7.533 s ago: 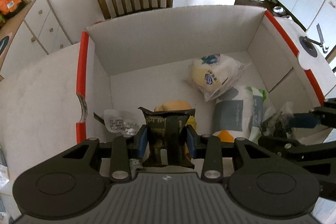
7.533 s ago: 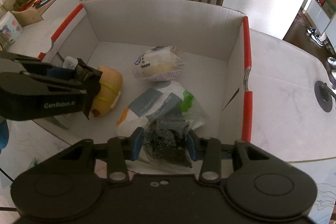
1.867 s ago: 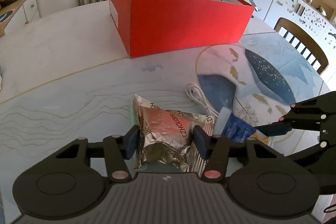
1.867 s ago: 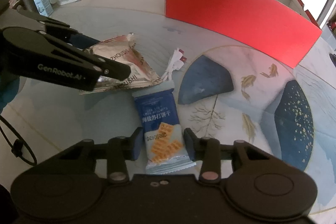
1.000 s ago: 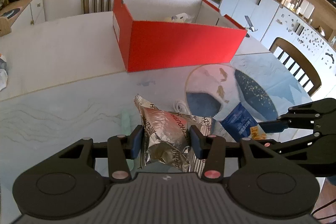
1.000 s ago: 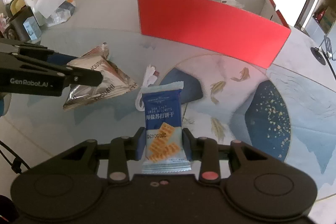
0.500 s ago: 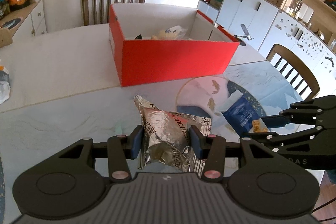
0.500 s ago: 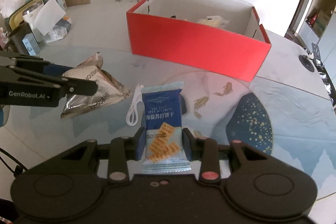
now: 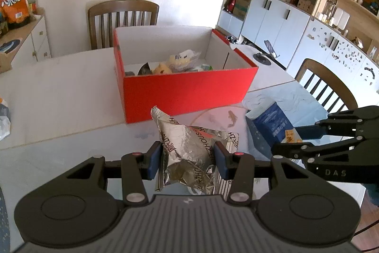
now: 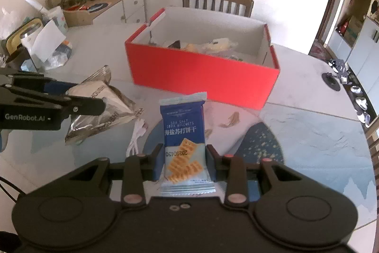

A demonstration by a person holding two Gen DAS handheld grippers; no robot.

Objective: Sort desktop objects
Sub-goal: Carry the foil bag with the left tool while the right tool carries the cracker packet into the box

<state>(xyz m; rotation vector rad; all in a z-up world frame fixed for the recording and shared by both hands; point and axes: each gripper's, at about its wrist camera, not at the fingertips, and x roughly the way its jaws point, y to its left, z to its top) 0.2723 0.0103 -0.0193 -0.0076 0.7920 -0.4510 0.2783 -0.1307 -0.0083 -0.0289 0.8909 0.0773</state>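
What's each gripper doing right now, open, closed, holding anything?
Left gripper: closed on the silver foil packet.
Right gripper: closed on the blue cracker packet.

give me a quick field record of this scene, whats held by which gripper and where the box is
left gripper: shut on silver foil packet
right gripper: shut on blue biscuit packet
both packets: held above the table
red box: open, on the table ahead of both grippers, snacks already inside
white cable: lying on the table between the packets

Red box, silver foil packet, blue cracker packet printed with orange crackers
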